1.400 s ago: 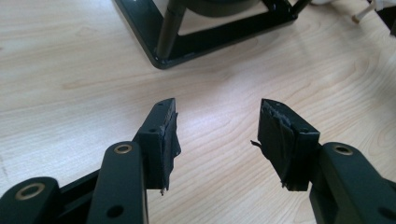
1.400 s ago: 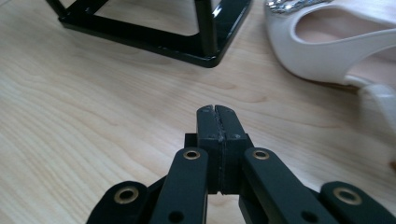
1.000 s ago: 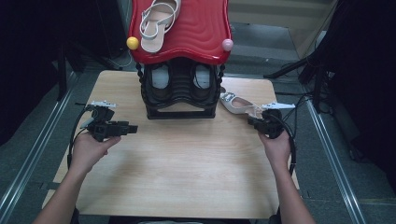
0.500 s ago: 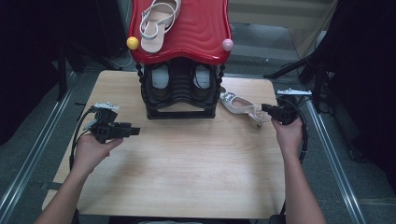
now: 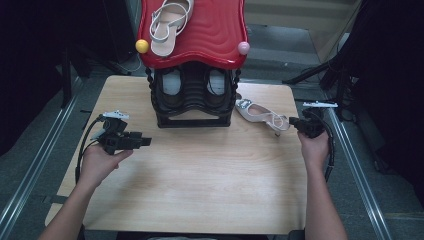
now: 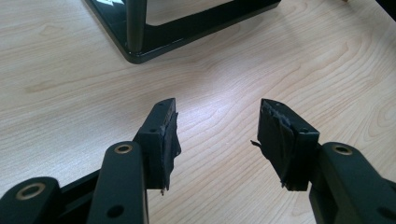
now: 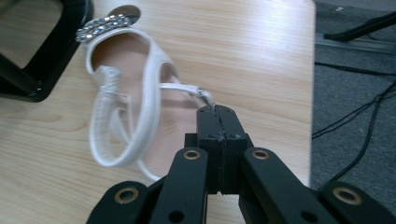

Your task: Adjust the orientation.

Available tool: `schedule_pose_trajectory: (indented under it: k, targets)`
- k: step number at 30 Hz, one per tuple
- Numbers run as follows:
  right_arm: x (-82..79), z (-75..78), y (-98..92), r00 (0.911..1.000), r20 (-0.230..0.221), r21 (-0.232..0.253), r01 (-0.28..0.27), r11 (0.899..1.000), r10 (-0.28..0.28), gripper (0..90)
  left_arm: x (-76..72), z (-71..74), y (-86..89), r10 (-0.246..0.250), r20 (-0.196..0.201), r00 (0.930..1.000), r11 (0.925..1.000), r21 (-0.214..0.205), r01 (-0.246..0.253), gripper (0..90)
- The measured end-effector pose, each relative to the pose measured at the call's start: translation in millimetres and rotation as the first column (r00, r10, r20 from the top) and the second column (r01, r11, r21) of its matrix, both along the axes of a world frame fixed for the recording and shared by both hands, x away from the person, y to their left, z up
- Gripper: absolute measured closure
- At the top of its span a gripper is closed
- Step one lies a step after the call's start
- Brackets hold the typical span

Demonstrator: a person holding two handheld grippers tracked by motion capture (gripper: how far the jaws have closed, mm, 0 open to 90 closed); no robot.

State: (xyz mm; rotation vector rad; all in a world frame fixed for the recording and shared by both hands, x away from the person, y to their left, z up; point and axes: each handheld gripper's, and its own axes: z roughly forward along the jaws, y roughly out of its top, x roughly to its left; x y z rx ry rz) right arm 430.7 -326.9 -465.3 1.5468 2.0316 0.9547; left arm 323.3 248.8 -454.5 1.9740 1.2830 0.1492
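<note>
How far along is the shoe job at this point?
One sandal already lies on the rack's red top shelf. In hand: the right gripper is shut on a thin strap of the second sandal, which lies on the table beside the rack. Left: lifting it onto the rack. The left gripper is open.

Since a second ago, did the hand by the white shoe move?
Yes. The right gripper slid toward the table's right edge, away from the black rack, and the white shoe shifted with it.
</note>
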Motion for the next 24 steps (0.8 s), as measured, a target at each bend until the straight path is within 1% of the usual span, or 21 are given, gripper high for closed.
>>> schedule_pose_trajectory:
  k: [2,3,5,6,8,10,13,15,16,18,20,24]
  targets:
    - [0.2,-0.7,-4.0,0.9998,0.0,-0.004,0.019,1.0,-0.019,90.0,0.2,-0.5,0.2,0.002,-0.001,1.0,1.0,0.001,-0.002,47.9]
    - [0.2,-2.3,-5.0,0.9999,-0.006,-0.014,0.015,1.0,-0.015,90.0,0.4,-0.8,0.2,0.002,-0.002,1.0,1.0,0.002,-0.002,47.9]
    - [-0.7,-6.7,-4.5,0.9997,-0.016,-0.052,0.018,0.998,-0.019,90.0,0.7,-1.1,0.4,-0.001,-0.004,1.0,1.0,0.005,0.001,47.9]
    - [-1.1,-8.7,-5.1,0.9997,-0.019,-0.039,0.014,0.999,-0.015,90.0,1.0,-1.2,0.5,-0.002,-0.007,1.0,1.0,0.004,0.002,47.9]
    - [-2.1,-11.8,-4.6,0.9997,-0.023,-0.037,0.01,0.999,-0.011,90.0,1.0,-1.2,0.6,-0.002,-0.007,1.0,1.0,0.007,0.003,47.9]
    - [-3.3,-12.9,-4.5,0.9998,-0.017,-0.031,0.014,0.999,-0.014,90.0,0.7,-1.2,0.4,-0.001,-0.006,1.0,1.0,0.007,0.001,47.8]
    - [-6.4,-13.1,-3.4,0.9997,-0.021,-0.017,0.009,1.0,-0.01,90.0,0.9,-1.5,0.4,-0.003,-0.01,0.9999,1.0,0.008,0.003,47.7]
    - [-9.8,-13.4,-1.9,0.9994,-0.028,0.002,0.018,1.0,-0.018,90.0,1.0,-2.1,0.2,-0.002,-0.009,1.0,0.9998,0.022,0.002,47.7]
    - [-11.7,-13.1,-0.6,0.9987,-0.039,0.014,0.034,0.999,-0.033,90.0,1.2,-2.5,0.6,0.001,-0.01,0.9999,0.9998,0.02,0.0,47.7]
    - [-15.3,-13.0,3.1,0.9981,-0.044,0.019,0.045,0.999,-0.044,90.0,1.5,-3.1,1.7,0.003,-0.017,0.9999,1.0,0.008,-0.002,47.6]
    - [-19.0,-13.5,6.1,0.9986,-0.036,0.012,0.039,0.999,-0.038,90.0,1.7,-3.6,2.2,0.004,-0.019,0.9998,1.0,0.006,-0.004,47.6]
    - [-24.5,-13.7,10.2,0.9987,-0.038,0.018,0.034,0.999,-0.034,90.0,3.2,-4.8,3.6,0.008,-0.018,0.9998,1.0,0.002,-0.008,47.6]
